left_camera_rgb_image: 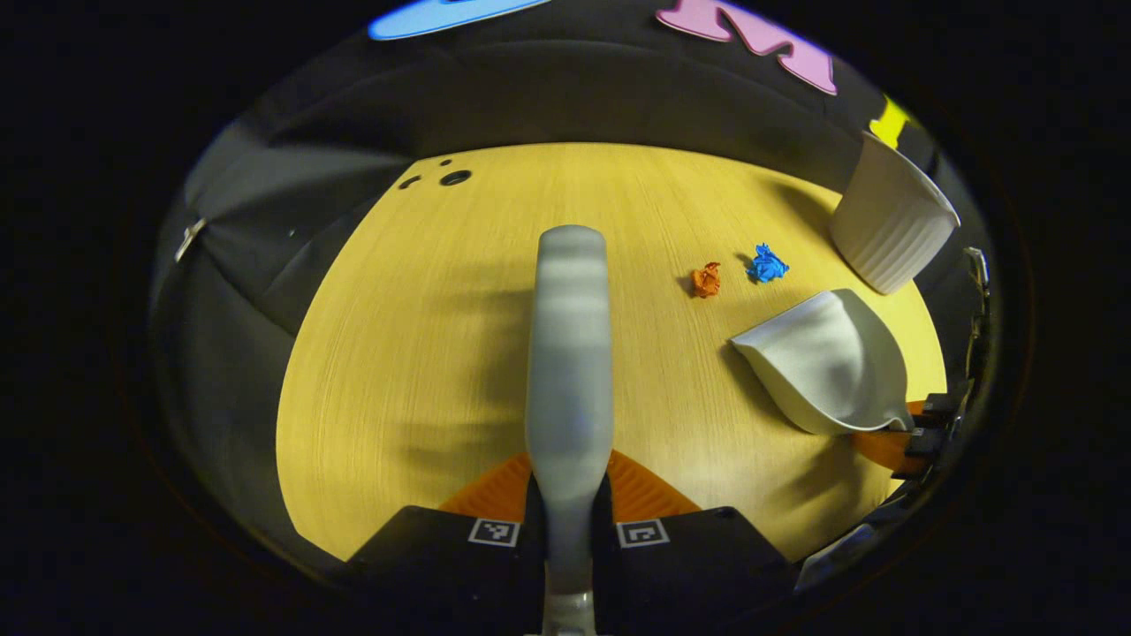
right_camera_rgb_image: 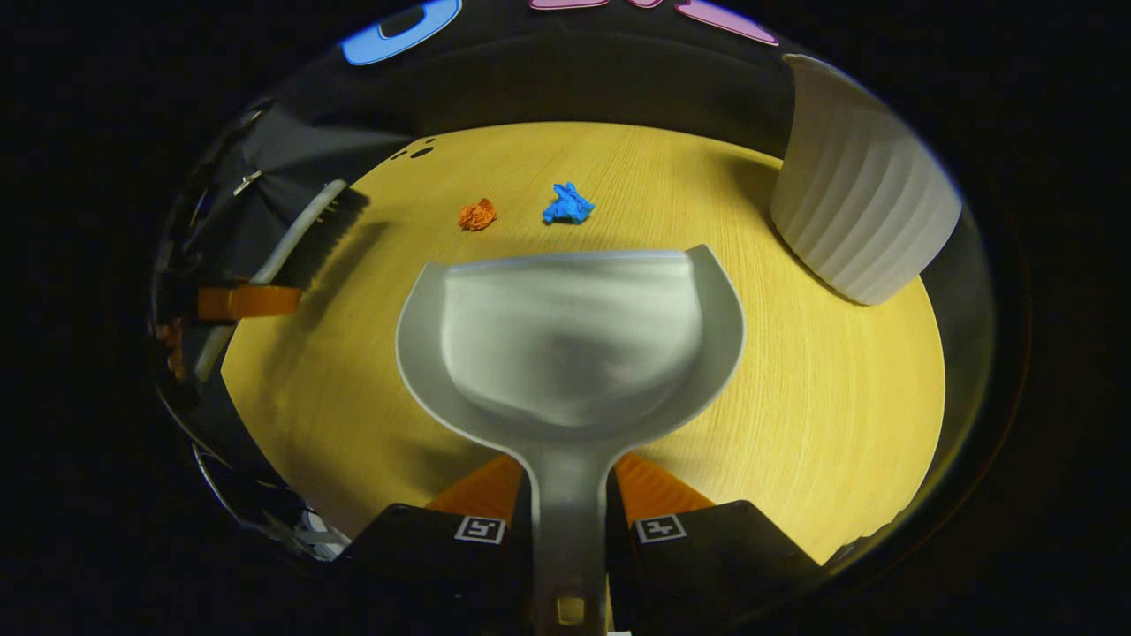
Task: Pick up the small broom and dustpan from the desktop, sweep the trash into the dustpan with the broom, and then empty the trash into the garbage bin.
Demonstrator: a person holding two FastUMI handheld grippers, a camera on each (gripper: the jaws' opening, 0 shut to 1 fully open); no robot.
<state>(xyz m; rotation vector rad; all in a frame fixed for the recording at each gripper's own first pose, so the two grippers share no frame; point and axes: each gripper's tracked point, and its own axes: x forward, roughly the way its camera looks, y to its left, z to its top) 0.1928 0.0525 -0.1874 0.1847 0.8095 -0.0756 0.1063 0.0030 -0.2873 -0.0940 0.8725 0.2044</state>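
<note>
Left gripper (left_camera_rgb_image: 567, 521) clamps the broom (left_camera_rgb_image: 568, 353), right gripper (right_camera_rgb_image: 570, 517) clamps the dustpan (right_camera_rgb_image: 570, 340), mouth facing paper scraps (right_camera_rgb_image: 477, 215) for sweeping.

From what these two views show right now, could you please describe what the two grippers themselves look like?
Both are alike. The left gripper has two dark, blocky finger mounts, each bearing a small square black-and-white marker, with ribbed fingers ahead of them. The right gripper shows the same dark mounts, square markers and ribbed fingers. No sleeve or cable can be made out clearly.

Broom (left_camera_rgb_image: 568, 353) blurred, bristles hidden.
</note>
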